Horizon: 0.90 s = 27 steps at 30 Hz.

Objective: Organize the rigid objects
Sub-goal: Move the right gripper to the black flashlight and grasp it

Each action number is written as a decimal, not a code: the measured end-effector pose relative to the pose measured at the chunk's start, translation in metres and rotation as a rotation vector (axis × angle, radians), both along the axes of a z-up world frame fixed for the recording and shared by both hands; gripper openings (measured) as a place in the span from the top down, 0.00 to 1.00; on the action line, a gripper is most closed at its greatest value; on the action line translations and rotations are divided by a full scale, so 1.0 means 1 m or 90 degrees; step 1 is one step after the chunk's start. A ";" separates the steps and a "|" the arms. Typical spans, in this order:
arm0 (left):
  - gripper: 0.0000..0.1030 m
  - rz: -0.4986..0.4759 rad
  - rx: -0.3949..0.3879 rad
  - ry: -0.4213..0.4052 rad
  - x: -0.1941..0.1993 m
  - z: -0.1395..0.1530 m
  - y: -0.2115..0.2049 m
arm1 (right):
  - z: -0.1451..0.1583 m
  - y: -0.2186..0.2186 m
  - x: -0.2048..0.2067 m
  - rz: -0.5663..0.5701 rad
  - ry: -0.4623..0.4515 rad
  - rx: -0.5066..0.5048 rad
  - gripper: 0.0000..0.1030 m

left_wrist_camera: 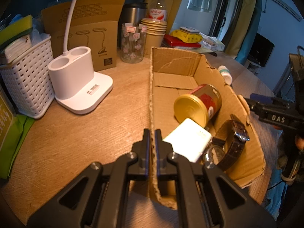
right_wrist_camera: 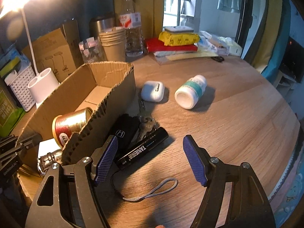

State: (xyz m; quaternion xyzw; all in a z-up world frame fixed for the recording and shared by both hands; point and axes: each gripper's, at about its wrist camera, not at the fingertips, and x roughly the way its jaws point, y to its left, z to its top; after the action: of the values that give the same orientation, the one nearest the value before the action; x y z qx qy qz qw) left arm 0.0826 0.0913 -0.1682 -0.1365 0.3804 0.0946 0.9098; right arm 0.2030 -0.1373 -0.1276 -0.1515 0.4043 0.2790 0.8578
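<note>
Cardboard of the open, torn-edged brown box [left_wrist_camera: 190, 66] is clamped at its near side wall by the left gripper [left_wrist_camera: 152, 133], whose jaws are shut on the wall's edge. Inside the box are seen a gold-lidded red tin [left_wrist_camera: 197, 104] lying on its side, a flat white rectangular charger [left_wrist_camera: 188, 138] and a brown leather-strapped wristwatch [left_wrist_camera: 229, 146]. Outside the box, on the wooden tabletop [right_wrist_camera: 237, 123], a black cylindrical flashlight with a grey cord loop [right_wrist_camera: 142, 148] is found just beside the box wall, with a black car key and metal keys [right_wrist_camera: 133, 127] touching it. The right gripper [right_wrist_camera: 152, 159] is held above the flashlight with jaws wide apart and nothing gripped. Farther from the box lie a white earbud case [right_wrist_camera: 153, 91] and a white pill bottle with a teal label [right_wrist_camera: 191, 91].
</note>
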 end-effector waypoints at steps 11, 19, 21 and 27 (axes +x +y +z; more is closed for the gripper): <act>0.96 0.000 0.000 0.000 0.000 0.000 0.000 | -0.017 0.004 0.010 -0.016 0.020 -0.002 0.28; 0.96 0.000 0.000 0.000 0.000 0.000 0.000 | -0.028 0.004 0.018 -0.032 0.033 -0.008 0.28; 0.96 0.000 0.000 0.000 0.000 0.000 0.000 | -0.028 0.003 0.017 -0.032 0.032 -0.010 0.29; 0.96 0.000 0.000 0.000 0.000 0.000 0.000 | -0.032 0.001 0.017 -0.029 0.040 -0.017 0.40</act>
State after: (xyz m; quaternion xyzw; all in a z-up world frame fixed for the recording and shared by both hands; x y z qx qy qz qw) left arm 0.0823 0.0913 -0.1686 -0.1367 0.3802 0.0947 0.9098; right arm 0.2198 -0.1362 -0.1592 -0.1451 0.4381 0.2587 0.8486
